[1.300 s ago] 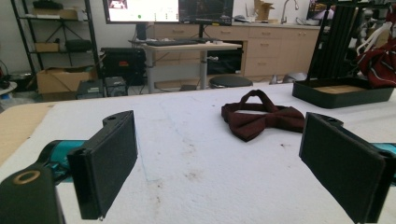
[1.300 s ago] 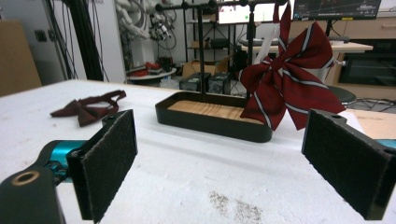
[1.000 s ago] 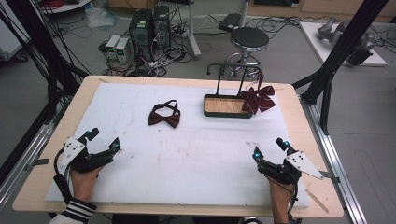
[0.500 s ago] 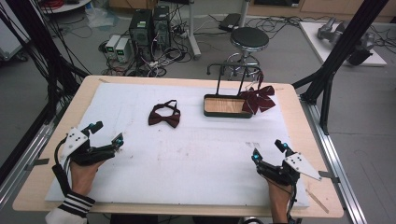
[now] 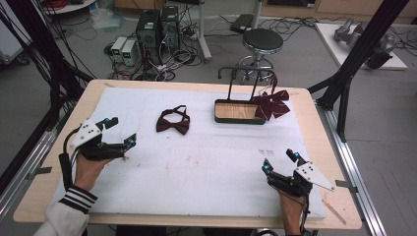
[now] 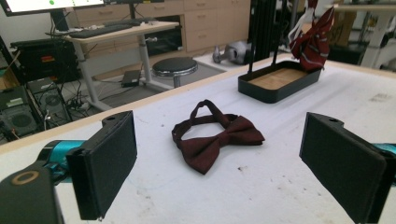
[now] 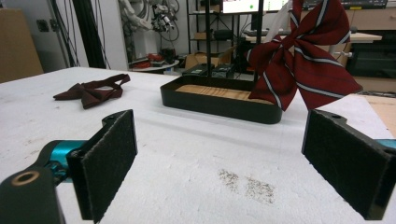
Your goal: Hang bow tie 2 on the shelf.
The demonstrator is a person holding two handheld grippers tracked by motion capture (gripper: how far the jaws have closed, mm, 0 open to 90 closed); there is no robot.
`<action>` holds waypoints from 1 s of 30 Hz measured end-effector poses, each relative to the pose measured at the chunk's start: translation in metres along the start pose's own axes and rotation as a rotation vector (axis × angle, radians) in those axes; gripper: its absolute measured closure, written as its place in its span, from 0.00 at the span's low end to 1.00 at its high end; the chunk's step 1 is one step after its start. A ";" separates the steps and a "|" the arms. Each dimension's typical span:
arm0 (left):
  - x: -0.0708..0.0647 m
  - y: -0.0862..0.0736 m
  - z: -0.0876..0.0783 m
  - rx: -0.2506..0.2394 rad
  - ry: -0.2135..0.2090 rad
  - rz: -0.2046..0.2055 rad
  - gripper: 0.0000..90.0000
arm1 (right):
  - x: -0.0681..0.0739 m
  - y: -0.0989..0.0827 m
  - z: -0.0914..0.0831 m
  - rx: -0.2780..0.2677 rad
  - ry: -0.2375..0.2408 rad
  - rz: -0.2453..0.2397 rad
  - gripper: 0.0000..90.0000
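A dark red bow tie point(image 5: 173, 121) point(image 6: 217, 138) point(image 7: 91, 90) lies flat on the white mat, left of centre. A striped red bow tie point(image 5: 271, 103) point(image 7: 303, 56) point(image 6: 312, 33) hangs from a black rack point(image 5: 246, 77) over a black tray point(image 5: 239, 112) point(image 7: 219, 103) point(image 6: 276, 83) with a wooden floor. My left gripper point(image 5: 120, 132) point(image 6: 219, 170) is open at the mat's left side, its jaws pointing at the dark bow tie, some way short of it. My right gripper point(image 5: 280, 161) point(image 7: 219, 170) is open near the front right, facing the tray, with nothing between its jaws.
The white mat point(image 5: 206, 162) covers most of a wooden table point(image 5: 305, 105). A round stool point(image 5: 263, 42), computer towers point(image 5: 157, 27) and cables stand on the floor beyond the far edge. Black frame posts point(image 5: 361, 54) rise at both sides.
My left gripper has moved forward and to the right across the mat, toward the dark red bow tie. The right gripper has hardly shifted. Both bow ties stay where they were.
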State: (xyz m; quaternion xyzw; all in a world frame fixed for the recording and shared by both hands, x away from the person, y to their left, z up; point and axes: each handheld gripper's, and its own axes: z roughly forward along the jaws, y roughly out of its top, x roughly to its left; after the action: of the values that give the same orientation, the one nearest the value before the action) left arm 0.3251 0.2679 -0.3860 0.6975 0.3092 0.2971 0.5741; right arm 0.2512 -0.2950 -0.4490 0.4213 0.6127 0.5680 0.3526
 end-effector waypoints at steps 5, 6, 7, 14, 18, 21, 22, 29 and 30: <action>0.006 0.010 0.012 0.046 -0.013 0.025 0.13 | 0.000 -0.001 -0.001 -0.006 -0.005 0.001 0.10; 0.007 0.012 0.014 0.051 -0.019 0.028 0.13 | 0.001 -0.002 -0.001 -0.003 -0.004 0.008 0.10; 0.008 0.013 0.017 0.056 -0.029 0.028 0.13 | 0.001 -0.002 -0.001 -0.007 -0.003 0.004 0.10; 0.006 0.023 0.040 0.114 -0.075 0.050 0.13 | 0.002 -0.003 -0.002 -0.015 -0.012 -0.007 0.10; 0.004 0.028 0.054 0.139 -0.104 0.071 0.13 | 0.002 -0.003 -0.002 -0.018 -0.013 -0.006 0.10; 0.006 0.030 0.064 0.171 -0.117 0.081 0.13 | 0.002 -0.003 -0.002 -0.022 -0.013 -0.005 0.10; 0.007 0.031 0.068 0.179 -0.125 0.083 0.13 | 0.002 -0.003 -0.002 -0.023 -0.012 -0.005 0.10; 0.008 0.039 0.086 0.229 -0.176 0.118 0.13 | 0.002 -0.004 -0.004 -0.038 0.003 -0.008 0.10; 0.008 0.040 0.089 0.237 -0.180 0.118 0.13 | 0.002 -0.004 -0.004 -0.038 0.000 -0.009 0.10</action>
State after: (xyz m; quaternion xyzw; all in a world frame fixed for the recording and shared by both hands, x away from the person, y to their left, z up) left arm 0.4022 0.2133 -0.3607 0.8011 0.2480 0.2278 0.4948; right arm 0.2467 -0.2945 -0.4525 0.4115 0.6038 0.5781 0.3632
